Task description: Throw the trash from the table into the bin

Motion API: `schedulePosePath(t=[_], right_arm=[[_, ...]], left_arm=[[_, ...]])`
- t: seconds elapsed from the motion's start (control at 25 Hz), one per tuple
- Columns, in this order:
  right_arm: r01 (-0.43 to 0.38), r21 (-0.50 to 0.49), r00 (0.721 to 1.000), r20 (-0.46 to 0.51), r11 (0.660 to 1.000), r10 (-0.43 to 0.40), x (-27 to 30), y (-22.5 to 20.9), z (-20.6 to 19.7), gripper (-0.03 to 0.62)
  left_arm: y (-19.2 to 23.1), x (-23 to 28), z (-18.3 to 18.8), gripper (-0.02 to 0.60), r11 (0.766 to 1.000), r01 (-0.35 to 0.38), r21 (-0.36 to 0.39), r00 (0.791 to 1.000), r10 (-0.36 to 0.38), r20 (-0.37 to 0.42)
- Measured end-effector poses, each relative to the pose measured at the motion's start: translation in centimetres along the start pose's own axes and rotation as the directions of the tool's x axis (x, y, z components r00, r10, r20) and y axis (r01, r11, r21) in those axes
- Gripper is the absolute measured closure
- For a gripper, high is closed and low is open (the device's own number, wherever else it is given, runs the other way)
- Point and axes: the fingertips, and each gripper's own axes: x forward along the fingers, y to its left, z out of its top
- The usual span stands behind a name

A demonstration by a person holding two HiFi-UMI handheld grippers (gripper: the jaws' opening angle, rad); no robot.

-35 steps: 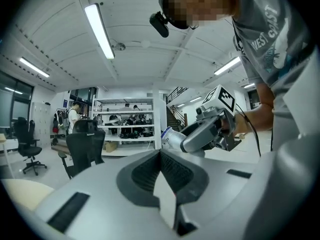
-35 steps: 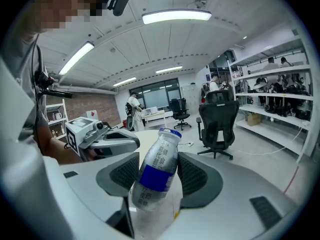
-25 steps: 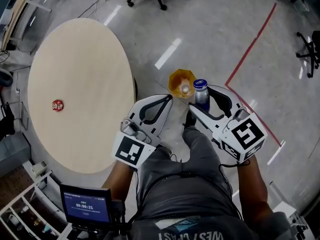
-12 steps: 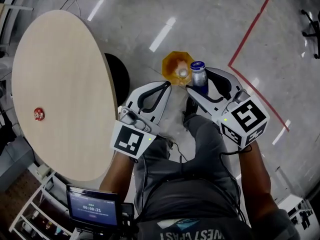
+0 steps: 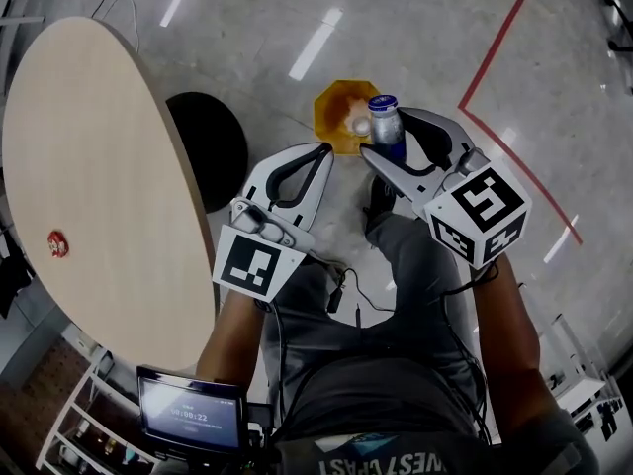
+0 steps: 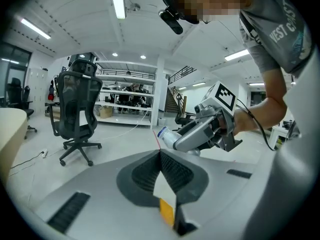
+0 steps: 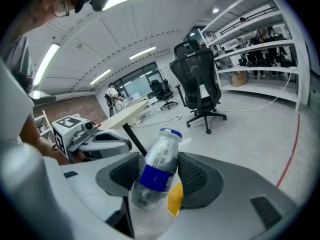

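Bottle, clear plastic with a blue label band and a blue-rimmed white cap: clamped between the pads of the right gripper, cap end up and leaning a little to one side in the right gripper view. Jaws partly apart, pressed against the body of the bottle from both sides. Hangs above the grey floor, in the head view right at the edge of the orange bin; over the opening or just beside it, impossible to tell. Inside the bin, one pale roundish item.

Left gripper: jaws together, nothing between them; just beside the right gripper and near the bin.

On the round beige tabletop, well apart from both grippers, a small red piece of trash close to the rim. Beside the tabletop's edge, a black round base. Beyond the bin, a red tape line on the floor. In the left gripper view, a black office chair well apart.
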Motion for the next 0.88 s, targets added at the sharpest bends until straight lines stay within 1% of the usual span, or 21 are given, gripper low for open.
schedulePosePath(t=[0.2, 0.32, 0.48, 0.72, 0.88], right_arm=[[0.001, 0.015, 1.0, -0.018, 1.0, -0.001, 2.0, -1.1, -1.2, 0.35], [-0.012, 0.02, 1.0, -0.024, 1.0, 0.013, 2.7, -1.3, -1.5, 0.35], [-0.03, -0.01, 0.999, -0.033, 1.0, 0.029, 2.9, -0.9, -1.8, 0.35], [0.007, -0.038, 1.0, -0.017, 0.999, -0.007, 2.5, -1.3, -1.6, 0.352], [0.031, -0.039, 1.0, -0.002, 0.999, -0.031, 1.2, -0.9, -0.8, 0.352]], left_arm=[[1.4, 0.6, -1.8, 0.54, 1.0, -0.002, -0.014, 1.0, 0.002, -0.018], [2.0, 0.8, -1.7, 0.54, 1.0, -0.005, -0.024, 1.0, 0.005, -0.015], [2.0, 0.4, -1.4, 0.54, 0.999, -0.008, -0.034, 1.0, 0.008, -0.011], [1.8, -0.2, -1.6, 0.54, 0.999, -0.018, -0.04, 1.0, 0.018, -0.015], [0.9, -1.0, -0.7, 0.54, 0.999, -0.013, -0.036, 1.0, 0.013, -0.012]])
